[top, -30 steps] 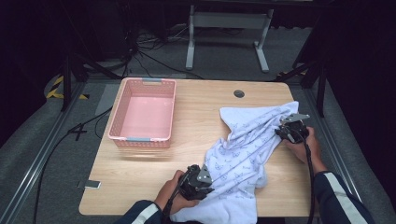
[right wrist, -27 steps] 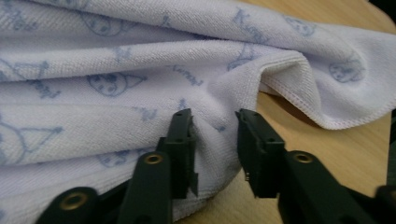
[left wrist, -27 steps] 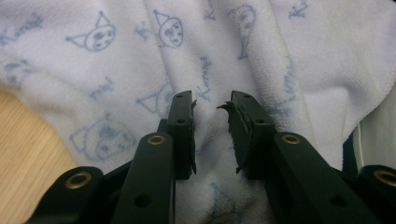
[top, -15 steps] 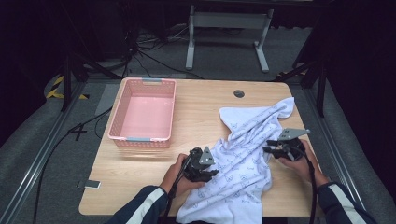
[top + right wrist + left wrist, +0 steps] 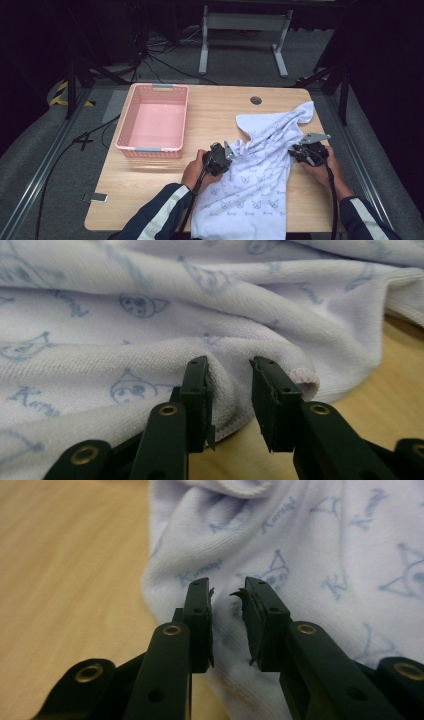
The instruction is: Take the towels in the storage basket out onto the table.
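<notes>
You've got the towel (image 5: 260,170) spread across the right half of the table (image 5: 220,120), its near end spilling over the front edge. Your left gripper (image 5: 218,158) sits at the towel's left edge, and its own view shows the jaws narrowly parted with a ridge of cloth (image 5: 227,625) between them. Your right gripper (image 5: 307,152) is at the opposite edge, jaws likewise a little apart around a fold near the hem (image 5: 305,376). From here it's hard to say whether either pair truly bites or just straddles the cloth. This looks like the pinch before a fold or lift. Next, close both firmly on the edges and raise them together, keeping the cloth taut. The pink basket (image 5: 152,122) waits empty on the left, well apart from the towel.
</notes>
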`<state>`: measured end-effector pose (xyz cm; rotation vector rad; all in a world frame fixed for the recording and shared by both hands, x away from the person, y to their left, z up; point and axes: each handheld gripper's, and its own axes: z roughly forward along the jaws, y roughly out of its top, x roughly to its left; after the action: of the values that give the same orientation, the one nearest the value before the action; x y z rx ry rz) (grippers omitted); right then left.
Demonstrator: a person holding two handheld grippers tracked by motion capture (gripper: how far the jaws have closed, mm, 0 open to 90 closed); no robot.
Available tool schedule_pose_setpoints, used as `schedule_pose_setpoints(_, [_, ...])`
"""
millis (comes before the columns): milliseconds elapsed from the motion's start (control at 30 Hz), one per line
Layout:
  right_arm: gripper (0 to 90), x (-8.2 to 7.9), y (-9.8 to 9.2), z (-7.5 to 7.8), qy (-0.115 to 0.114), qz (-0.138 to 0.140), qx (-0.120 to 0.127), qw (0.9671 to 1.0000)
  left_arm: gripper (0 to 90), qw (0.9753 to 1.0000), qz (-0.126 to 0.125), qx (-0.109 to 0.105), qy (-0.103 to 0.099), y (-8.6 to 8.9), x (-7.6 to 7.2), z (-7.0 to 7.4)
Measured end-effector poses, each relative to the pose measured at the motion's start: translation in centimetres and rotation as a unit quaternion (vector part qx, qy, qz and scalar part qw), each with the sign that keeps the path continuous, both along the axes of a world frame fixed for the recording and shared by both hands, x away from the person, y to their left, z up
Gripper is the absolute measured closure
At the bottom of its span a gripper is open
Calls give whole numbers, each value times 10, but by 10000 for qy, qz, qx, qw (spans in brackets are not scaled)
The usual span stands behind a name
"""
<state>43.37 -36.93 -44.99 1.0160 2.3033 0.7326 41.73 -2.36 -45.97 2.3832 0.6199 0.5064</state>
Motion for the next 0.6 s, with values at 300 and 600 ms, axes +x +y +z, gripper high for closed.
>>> schedule_pose_setpoints(300, [613, 27, -5, 0, -191, -484, -252, 9983, 768, 9977, 620, 254, -29, -2, 22, 3])
schedule_pose_setpoints(600, [560, -40, 0, 23, 108, 1366, 540, 9891, 560, 9950, -896, -349, 252, 14, -44, 20])
